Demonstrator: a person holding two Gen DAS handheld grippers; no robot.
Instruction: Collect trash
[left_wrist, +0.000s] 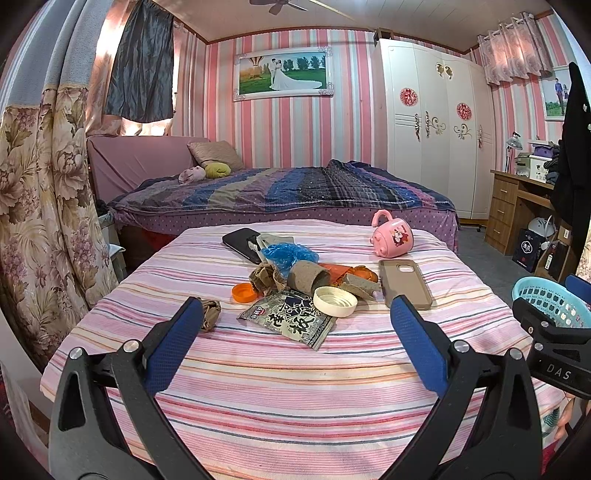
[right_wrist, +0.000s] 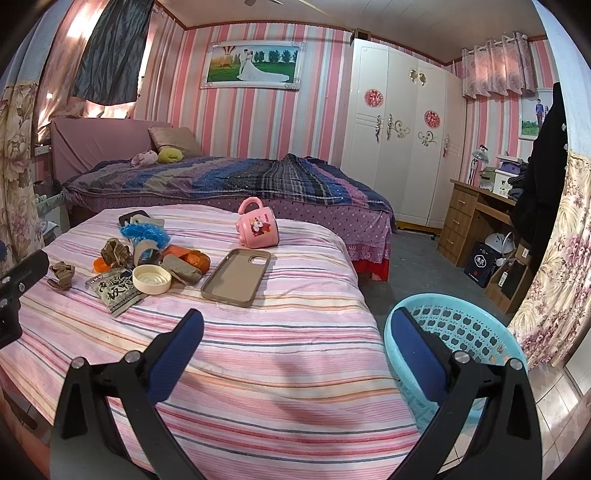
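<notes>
A bed covered with a pink striped sheet (left_wrist: 280, 387) carries a far-left litter cluster: black-and-white snack wrapper (left_wrist: 291, 319), cream plastic lid (left_wrist: 335, 301), orange cap (left_wrist: 243, 292), crumpled brown paper (left_wrist: 209, 314), blue plastic bag (left_wrist: 290, 255). Right lies a tan phone case (left_wrist: 404, 282); farther, a tipped pink cartoon mug (left_wrist: 392, 238).

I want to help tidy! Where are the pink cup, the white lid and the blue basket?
pink cup (right_wrist: 258, 226), right wrist view, on its side wall.
white lid (left_wrist: 335, 301), left wrist view, inside face.
blue basket (right_wrist: 461, 325), right wrist view, inner wall.
</notes>
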